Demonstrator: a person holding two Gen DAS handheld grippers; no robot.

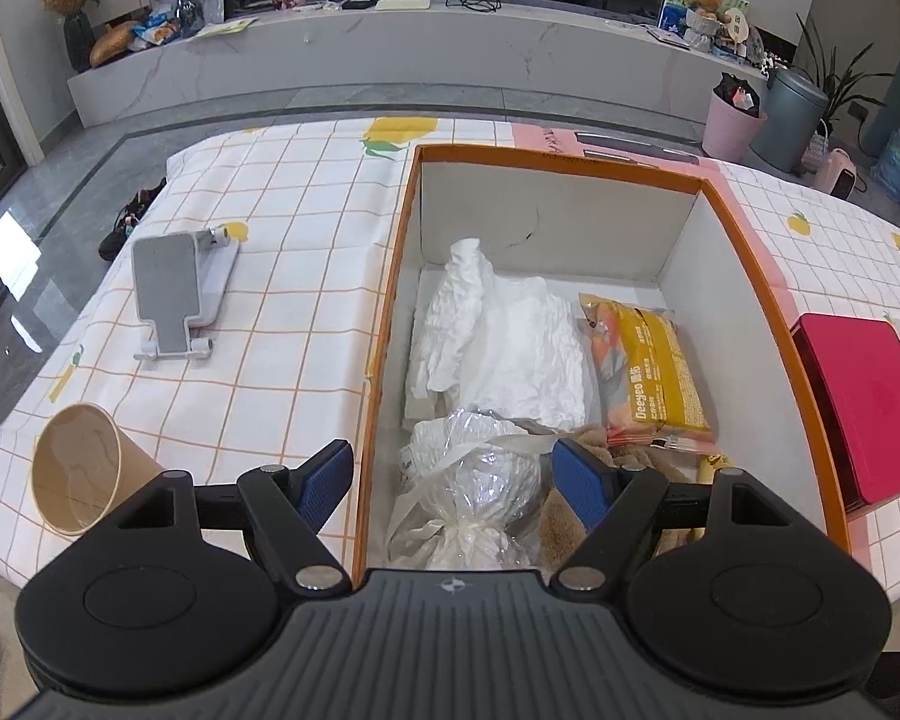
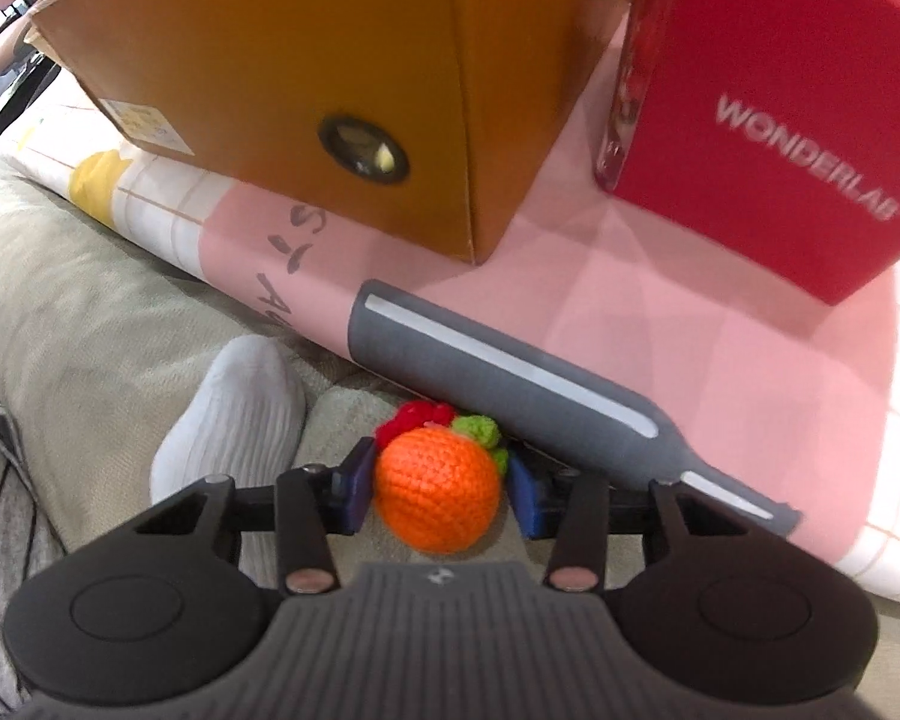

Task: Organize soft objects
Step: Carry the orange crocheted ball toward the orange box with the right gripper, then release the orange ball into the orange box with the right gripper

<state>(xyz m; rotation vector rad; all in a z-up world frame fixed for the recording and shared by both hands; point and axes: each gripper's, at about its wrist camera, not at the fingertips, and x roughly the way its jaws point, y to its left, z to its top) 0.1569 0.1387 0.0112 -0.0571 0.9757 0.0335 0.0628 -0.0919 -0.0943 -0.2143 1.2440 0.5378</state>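
An orange cardboard box (image 1: 750, 228) stands open on the checked tablecloth. Inside lie crumpled white paper (image 1: 504, 342), a clear plastic bag (image 1: 480, 492), a yellow snack pack (image 1: 654, 372) and a brown plush toy (image 1: 588, 444). My left gripper (image 1: 453, 483) is open and empty, hovering over the box's near end above the plastic bag. In the right wrist view, my right gripper (image 2: 438, 489) is shut on an orange crocheted ball (image 2: 438, 489) with red and green tufts, low in front of the table edge. The box's outer wall (image 2: 306, 60) rises ahead.
A paper cup (image 1: 84, 474) lies on its side and a grey phone stand (image 1: 174, 294) sits left of the box. A red WONDERLAB box (image 2: 798, 120) stands right of the orange box. A white-socked foot (image 2: 228, 420) rests on the beige cushion.
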